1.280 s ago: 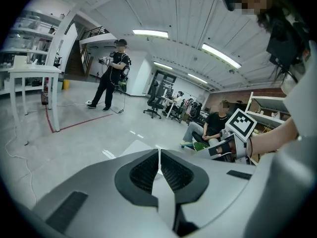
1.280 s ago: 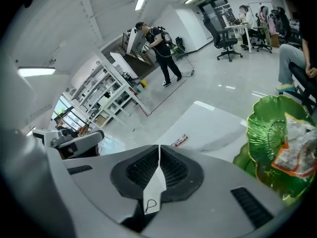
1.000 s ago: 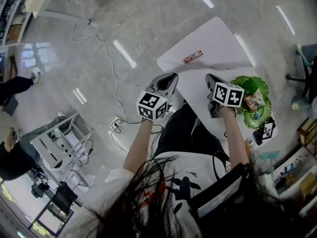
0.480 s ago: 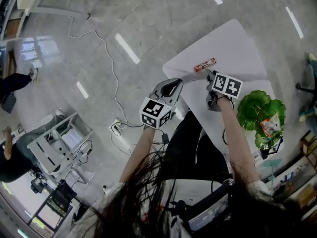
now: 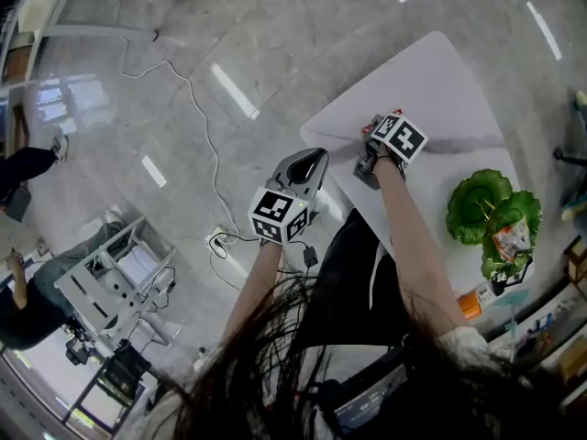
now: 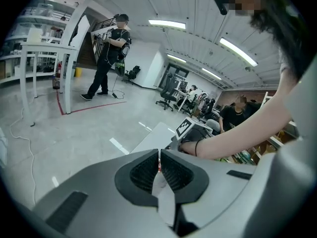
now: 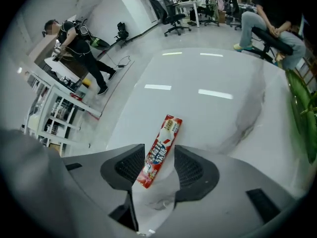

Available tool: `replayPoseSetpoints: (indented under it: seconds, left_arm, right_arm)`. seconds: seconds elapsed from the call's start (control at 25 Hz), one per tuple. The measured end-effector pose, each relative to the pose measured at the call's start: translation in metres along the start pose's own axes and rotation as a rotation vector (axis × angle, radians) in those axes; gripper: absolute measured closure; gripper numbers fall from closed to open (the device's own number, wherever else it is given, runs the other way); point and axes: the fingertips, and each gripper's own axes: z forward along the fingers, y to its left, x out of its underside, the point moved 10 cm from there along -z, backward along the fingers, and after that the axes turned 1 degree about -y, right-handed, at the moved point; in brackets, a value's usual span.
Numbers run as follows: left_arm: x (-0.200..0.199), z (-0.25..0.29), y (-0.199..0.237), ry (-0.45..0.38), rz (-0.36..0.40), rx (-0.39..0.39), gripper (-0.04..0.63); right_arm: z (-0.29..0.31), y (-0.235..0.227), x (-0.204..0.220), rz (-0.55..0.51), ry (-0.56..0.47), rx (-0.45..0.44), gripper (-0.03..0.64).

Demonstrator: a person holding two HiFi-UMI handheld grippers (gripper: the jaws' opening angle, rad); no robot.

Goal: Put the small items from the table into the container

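A white tabletop (image 5: 440, 81) is standing on a glossy grey floor (image 5: 138, 90) that is reflecting strip lights. One white cable (image 5: 204, 122) is trailing across it, and office chairs (image 7: 173, 15) are sitting farther back in the room. One red-and-white candy stick (image 7: 159, 148) is lying flat on the tabletop between the jaws of the right tongs (image 7: 159, 155) – they are opening, pads not pressing it. The left tongs (image 6: 159, 155) are hovering beside the tabletop's edge, jaws pressed together on nothing. One green leaf-shaped container (image 5: 468, 204) is sitting well apart from the stick, holding one snack packet (image 5: 509, 241).
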Motion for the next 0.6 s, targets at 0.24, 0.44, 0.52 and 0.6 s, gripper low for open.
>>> replayPoseSetpoints:
  seconds: [0.24,0.44,0.52,0.6]
  left_arm:
    - [-0.002,-0.01,0.003,-0.006,-0.008,-0.02,0.588]
    - [0.0,-0.016,-0.001,-0.009,-0.021,-0.038,0.588]
    - [-0.001,-0.019,-0.005,-0.009,-0.02,-0.036,0.588]
    - [-0.003,-0.021,-0.011,-0.008,-0.016,-0.033,0.588]
  right_arm:
    - [0.0,0.006,0.003,-0.128,-0.01,0.14,0.495]
    - [-0.007,-0.004,0.002,-0.294,0.018,0.021,0.505]
    - [-0.016,-0.01,0.0,-0.316,0.016,-0.012,0.506]
    - [-0.029,-0.016,-0.002,-0.337,0.015,-0.034,0.506]
